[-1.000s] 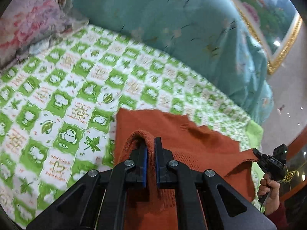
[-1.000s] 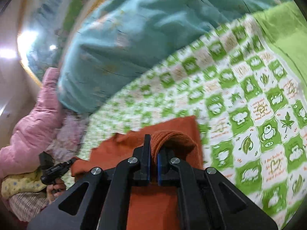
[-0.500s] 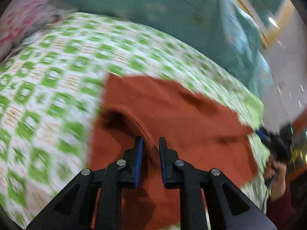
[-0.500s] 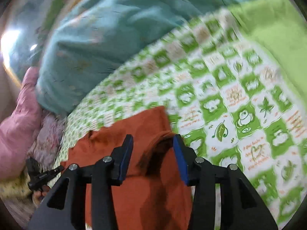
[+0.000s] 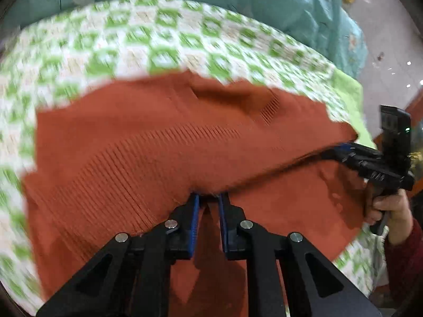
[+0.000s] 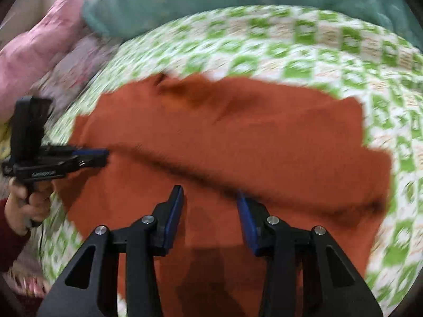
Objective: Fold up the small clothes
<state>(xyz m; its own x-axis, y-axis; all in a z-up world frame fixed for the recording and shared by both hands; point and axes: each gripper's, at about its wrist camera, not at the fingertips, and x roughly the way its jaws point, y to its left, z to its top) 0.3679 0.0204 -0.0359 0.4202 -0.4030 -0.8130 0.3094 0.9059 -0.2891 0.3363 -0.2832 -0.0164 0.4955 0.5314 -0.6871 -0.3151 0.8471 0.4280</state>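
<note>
Both let go since a sec ago: pinched folds of knit dropped, tongs pulled back w/ a roll, view blurred. Left tongs (image 5: 208, 198) now parted only a little, blue pads either side of the folded edge of the orange knit garment (image 5: 148, 142), edge just at the tips, not squeezed. Right tongs (image 6: 208, 198) clearly wider, nothing gripped, hovering over the lower layer just short of the fold ridge. Garment lying folded over on itself, upper flap on lower, spread on the green-and-white checked bedsheet (image 6: 304, 42). Teal quilt (image 5: 264, 0) bunched beyond, pink bedding (image 6: 39, 50) off to the side. Hand (image 5: 388, 208) w/ dark red sleeve on the other handle.
</note>
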